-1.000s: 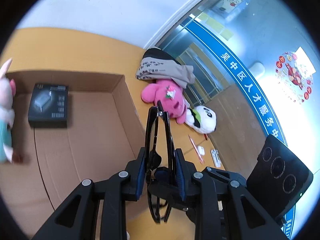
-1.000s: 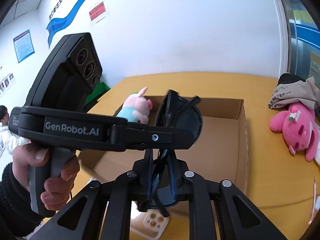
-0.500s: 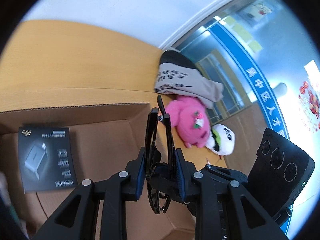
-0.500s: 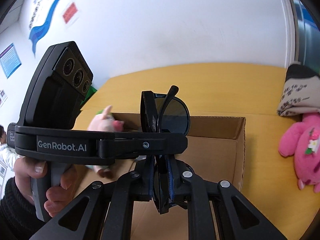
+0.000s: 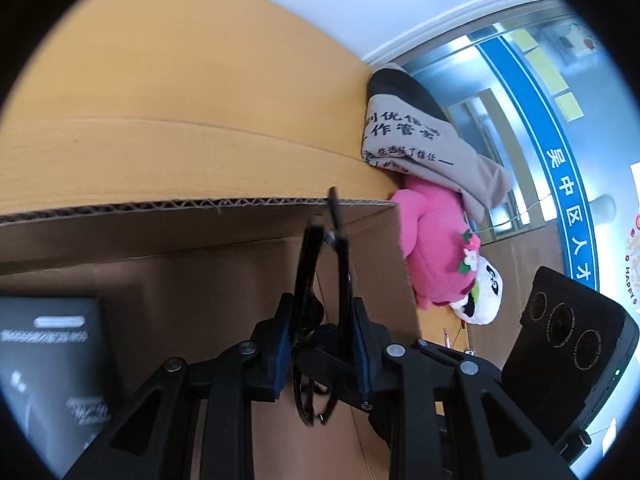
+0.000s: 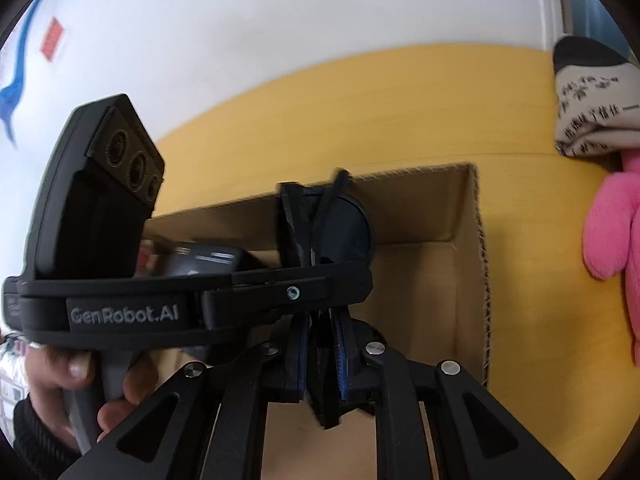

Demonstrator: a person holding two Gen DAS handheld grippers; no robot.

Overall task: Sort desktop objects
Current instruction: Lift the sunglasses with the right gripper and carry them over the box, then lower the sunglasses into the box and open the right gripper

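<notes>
We are clamping the folded sunglasses (image 5: 320, 300) with both claws: the left gripper (image 5: 320, 354) is pinching across the folded frame, the right gripper (image 6: 320, 354) squeezing it nearly flat. We are holding them over the cardboard box (image 6: 476, 264), beside the black carton (image 5: 52, 356) inside. They are looking light, rigid and scratch-prone, so we are gripping frame, not lens.

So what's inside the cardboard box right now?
Inside the cardboard box lies a black packaged box. The folded sunglasses hang above it, held by both grippers. The grippers and glasses cover much of the floor, so other contents cannot be seen.
</notes>
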